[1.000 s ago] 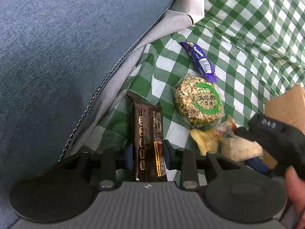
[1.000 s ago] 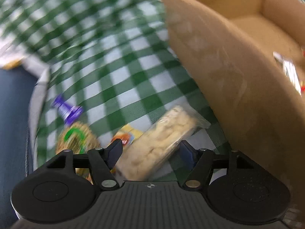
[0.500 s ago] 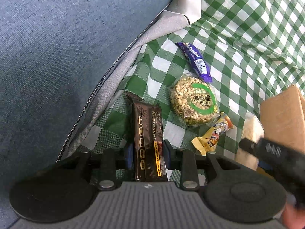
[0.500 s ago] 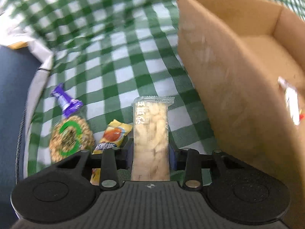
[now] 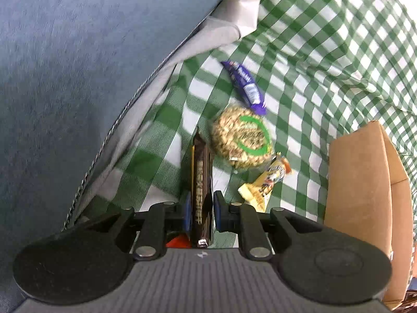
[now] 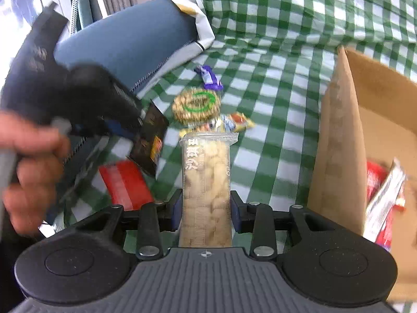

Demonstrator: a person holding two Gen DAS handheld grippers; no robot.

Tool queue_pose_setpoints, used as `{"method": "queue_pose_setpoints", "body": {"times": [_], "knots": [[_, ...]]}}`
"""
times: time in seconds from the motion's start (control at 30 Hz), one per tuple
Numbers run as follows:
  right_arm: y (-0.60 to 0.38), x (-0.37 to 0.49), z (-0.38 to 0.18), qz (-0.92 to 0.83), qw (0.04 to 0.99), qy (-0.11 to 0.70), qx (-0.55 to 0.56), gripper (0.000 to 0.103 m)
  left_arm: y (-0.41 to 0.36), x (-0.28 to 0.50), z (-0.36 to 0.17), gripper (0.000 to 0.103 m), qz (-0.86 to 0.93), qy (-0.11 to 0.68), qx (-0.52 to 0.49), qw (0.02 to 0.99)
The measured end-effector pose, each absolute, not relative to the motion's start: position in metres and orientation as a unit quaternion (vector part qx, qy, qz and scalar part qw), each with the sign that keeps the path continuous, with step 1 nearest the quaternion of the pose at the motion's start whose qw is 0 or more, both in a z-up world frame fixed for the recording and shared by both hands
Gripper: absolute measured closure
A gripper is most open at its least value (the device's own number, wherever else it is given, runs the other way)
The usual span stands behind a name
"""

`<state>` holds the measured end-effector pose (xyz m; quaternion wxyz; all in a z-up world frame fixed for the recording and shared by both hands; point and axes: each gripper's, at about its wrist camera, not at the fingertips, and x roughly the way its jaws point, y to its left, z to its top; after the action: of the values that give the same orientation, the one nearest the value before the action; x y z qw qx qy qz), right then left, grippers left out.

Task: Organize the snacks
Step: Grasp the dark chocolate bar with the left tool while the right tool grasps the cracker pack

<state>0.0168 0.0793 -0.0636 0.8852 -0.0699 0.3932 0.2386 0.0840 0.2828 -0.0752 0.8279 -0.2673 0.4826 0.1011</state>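
Note:
My left gripper (image 5: 200,200) has a dark brown snack bar (image 5: 200,177) on edge between its blue pads, jaws closing on it. The right wrist view shows that gripper (image 6: 125,127) blurred at the left, a hand (image 6: 31,161) on it, the bar (image 6: 151,138) tilted above the cloth. My right gripper (image 6: 206,203) is shut on a clear pack of pale crackers (image 6: 206,172), left of the open cardboard box (image 6: 338,143). A round grain cake with a green ring (image 5: 242,140), a purple wrapper (image 5: 245,83) and a yellow-orange wrapper (image 5: 263,185) lie on the green checked cloth.
The box (image 5: 359,182) stands at the right and holds red and silver packets (image 6: 383,190). A red pack (image 6: 125,185) lies under the left gripper. A blue cushion (image 5: 78,78) with a grey zipped edge borders the cloth on the left.
The dark bar has turned from flat to on edge as the left jaws narrowed. The right gripper closed on the cracker pack, rolled upright and carried it up off the cloth.

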Motion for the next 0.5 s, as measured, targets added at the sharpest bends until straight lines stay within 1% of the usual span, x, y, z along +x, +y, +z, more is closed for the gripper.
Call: {"method": "queue_pose_setpoints", "body": {"times": [0.03,0.07,0.13,0.27,0.37,0.5], "knots": [[0.076,0.017,-0.072,0.236,0.883,0.401,-0.060,0.065,0.282,0.084,-0.077,0.085,0.102,0.488,-0.270,0.824],[0.074,0.017,-0.077,0.233,0.871,0.430,-0.042,0.065,0.280,0.085,-0.079,0.085,0.101,0.492,-0.269,0.822],[0.073,0.016,-0.089,0.232,0.865,0.444,-0.040,0.065,0.275,0.088,-0.081,0.081,0.101,0.499,-0.257,0.821],[0.074,0.014,-0.101,0.238,0.855,0.458,-0.044,0.064,0.266,0.092,-0.083,0.067,0.118,0.501,-0.229,0.826],[0.076,0.017,-0.104,0.232,0.855,0.460,-0.053,0.063,0.259,0.096,-0.084,0.067,0.142,0.500,-0.197,0.831],[0.076,0.018,-0.109,0.227,0.850,0.472,-0.058,0.060,0.250,0.099,-0.085,0.063,0.155,0.500,-0.172,0.834]]}}
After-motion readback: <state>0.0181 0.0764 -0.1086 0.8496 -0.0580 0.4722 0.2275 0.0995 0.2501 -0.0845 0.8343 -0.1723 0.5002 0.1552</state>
